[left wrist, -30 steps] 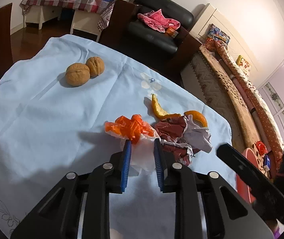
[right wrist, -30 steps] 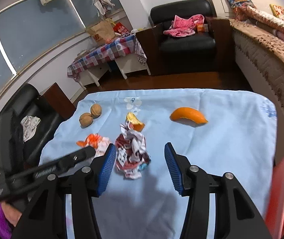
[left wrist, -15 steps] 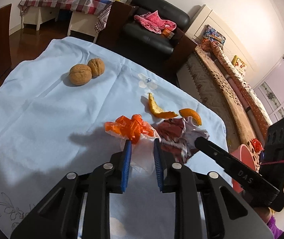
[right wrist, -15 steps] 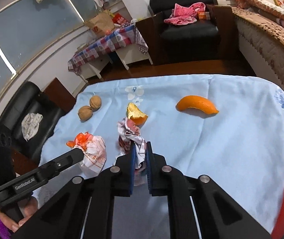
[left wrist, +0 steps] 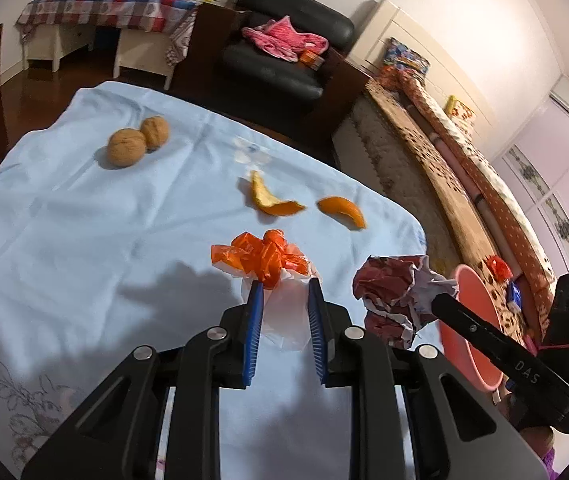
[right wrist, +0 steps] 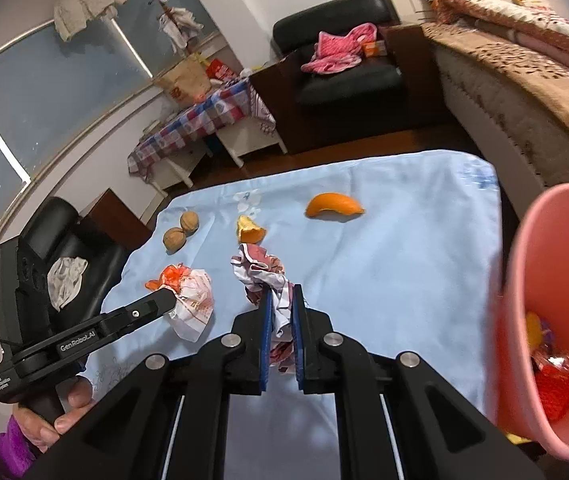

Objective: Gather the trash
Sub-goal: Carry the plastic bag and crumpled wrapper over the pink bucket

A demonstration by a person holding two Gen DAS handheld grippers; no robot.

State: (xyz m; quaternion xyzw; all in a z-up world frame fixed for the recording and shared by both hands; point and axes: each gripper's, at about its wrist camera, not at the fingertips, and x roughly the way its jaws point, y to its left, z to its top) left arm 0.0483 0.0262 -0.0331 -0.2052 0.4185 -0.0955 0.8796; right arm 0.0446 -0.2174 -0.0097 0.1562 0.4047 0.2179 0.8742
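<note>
I see the desk (right wrist: 404, 240) under its blue cloth, and the pink bin (right wrist: 556, 320) at its right edge, just right of my right tongs (right wrist: 282, 312). These have just closed tight on the crumpled red-and-white wrapper (right wrist: 262, 272), so that hand is nearer the bin. My left tongs (left wrist: 282, 312), partly open, grip the orange-and-white plastic bag (left wrist: 268, 260), farther left.
</note>
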